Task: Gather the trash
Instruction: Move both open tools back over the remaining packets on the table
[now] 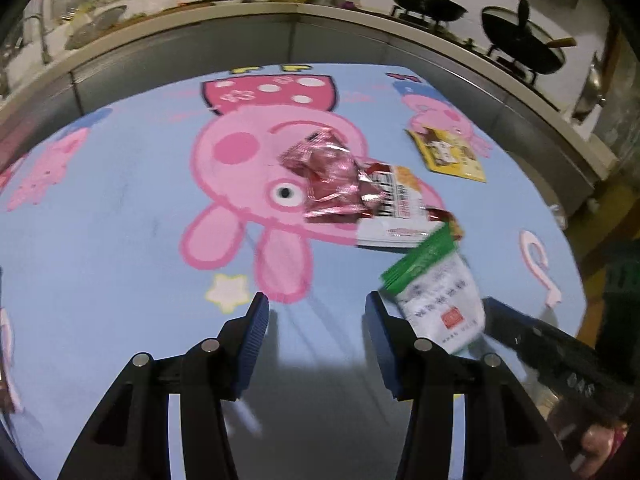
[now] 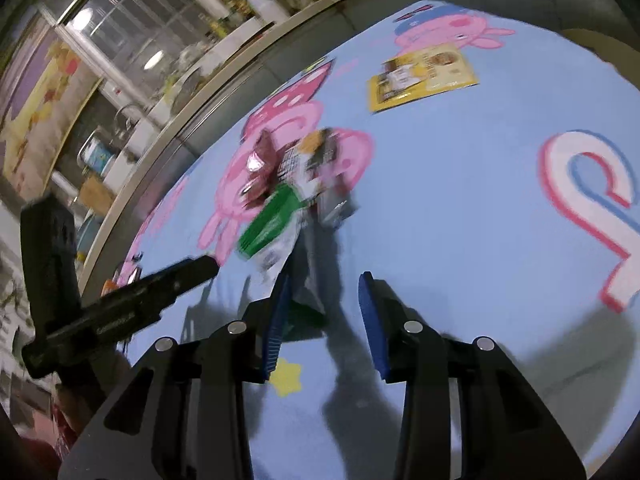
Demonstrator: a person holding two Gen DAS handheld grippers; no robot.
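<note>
A blue cartoon-pig tablecloth (image 1: 120,220) carries the trash. In its middle a crumpled pink foil wrapper (image 1: 324,176) lies on a white barcode packet (image 1: 396,208), and a yellow packet (image 1: 448,156) lies farther back right. My left gripper (image 1: 316,312) hangs open over bare cloth, nothing between its fingers. A green-topped white packet (image 1: 436,296) stands tilted just right of it, beside my right gripper (image 1: 520,332). In the right wrist view that packet (image 2: 272,228) leans against the left pad of my right gripper (image 2: 326,280); the jaws stand apart, with cloth showing in the gap. The picture is blurred.
A kitchen counter curves round the far side of the table, with two black woks (image 1: 428,4) on the stove at right and a sink (image 2: 124,120) and bottles at left. The yellow packet (image 2: 424,76) lies far back. The left gripper (image 2: 180,276) reaches in from the left.
</note>
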